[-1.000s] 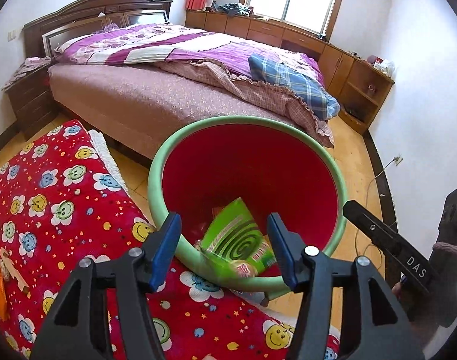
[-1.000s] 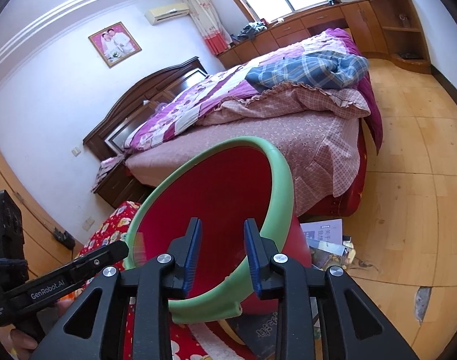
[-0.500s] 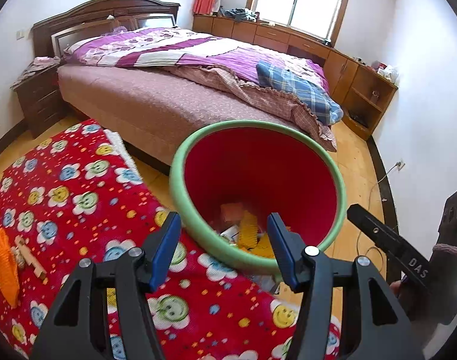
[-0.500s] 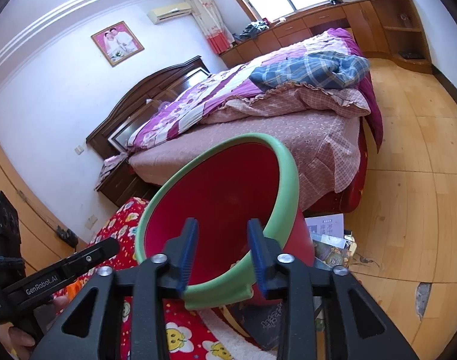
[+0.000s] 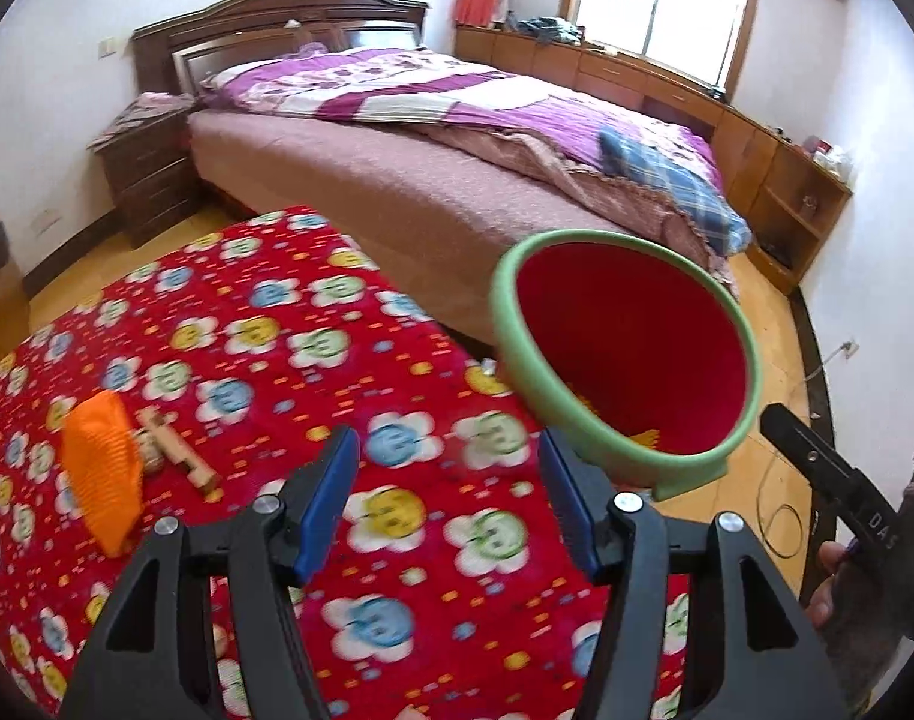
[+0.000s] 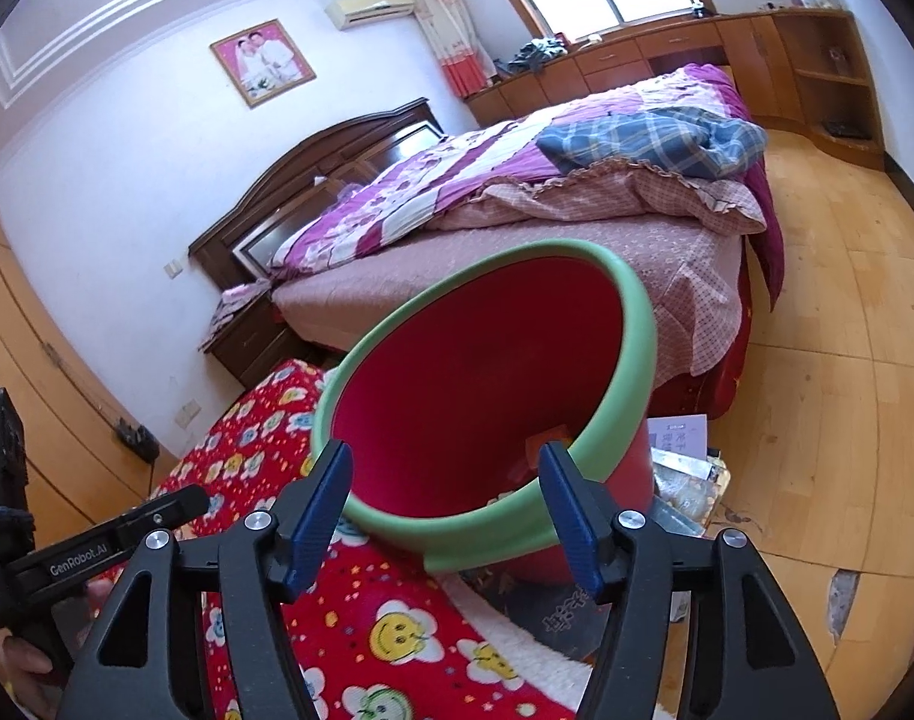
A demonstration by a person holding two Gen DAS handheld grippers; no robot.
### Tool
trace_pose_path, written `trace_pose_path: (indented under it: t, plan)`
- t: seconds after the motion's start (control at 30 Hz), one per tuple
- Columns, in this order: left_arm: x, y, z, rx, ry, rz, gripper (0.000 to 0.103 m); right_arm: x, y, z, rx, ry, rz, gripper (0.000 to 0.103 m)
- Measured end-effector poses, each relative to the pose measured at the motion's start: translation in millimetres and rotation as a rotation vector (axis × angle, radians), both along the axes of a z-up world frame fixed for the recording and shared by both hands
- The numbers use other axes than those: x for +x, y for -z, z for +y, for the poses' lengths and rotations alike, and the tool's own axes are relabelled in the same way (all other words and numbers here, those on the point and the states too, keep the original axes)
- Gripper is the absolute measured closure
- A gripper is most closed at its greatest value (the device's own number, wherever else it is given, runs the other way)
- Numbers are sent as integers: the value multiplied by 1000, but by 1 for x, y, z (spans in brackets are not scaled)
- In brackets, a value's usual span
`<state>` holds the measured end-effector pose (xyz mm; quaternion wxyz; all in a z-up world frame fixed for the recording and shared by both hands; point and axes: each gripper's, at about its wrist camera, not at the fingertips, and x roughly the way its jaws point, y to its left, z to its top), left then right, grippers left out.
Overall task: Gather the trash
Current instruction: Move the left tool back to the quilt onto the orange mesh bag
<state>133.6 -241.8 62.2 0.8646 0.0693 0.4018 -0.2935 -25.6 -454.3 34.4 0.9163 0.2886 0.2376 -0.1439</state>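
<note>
A red bin with a green rim (image 5: 631, 354) stands at the edge of the red flowered blanket (image 5: 277, 360); yellow trash shows at its bottom. It also shows in the right wrist view (image 6: 487, 396), tilted toward me. An orange ribbed wrapper (image 5: 100, 474) and a small wooden piece (image 5: 178, 450) lie on the blanket at the left. My left gripper (image 5: 448, 498) is open and empty above the blanket, left of the bin. My right gripper (image 6: 445, 513) is open, its jaws on either side of the bin's near rim.
A large bed (image 5: 457, 150) with purple bedding stands behind the bin. A nightstand (image 5: 151, 174) is at the far left. Papers and packets (image 6: 685, 468) lie on the wooden floor beside the bin. A cable (image 5: 781, 516) runs along the floor at the right.
The green packet dropped into the bin. My left gripper swung left away from the bin toward the orange wrapper. My right gripper opened wide from the bin's rim.
</note>
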Motion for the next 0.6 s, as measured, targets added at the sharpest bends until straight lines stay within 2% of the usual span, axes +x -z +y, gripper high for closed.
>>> trace_pose_path:
  t: [0.07, 0.27, 0.4, 0.6]
  plan:
    - [2, 1, 11, 8, -25, 0, 40, 2, 0, 5, -2, -6, 3, 28]
    - [7, 0, 47, 10, -97, -10, 40, 7, 0, 24, -26, -36, 23, 28]
    - [12, -1, 66, 24, -143, -21, 32, 11, 0, 34, -47, -59, 36, 27]
    - [23, 3, 95, 68, -202, -62, 28, 18, 3, 48, -51, -87, 57, 27]
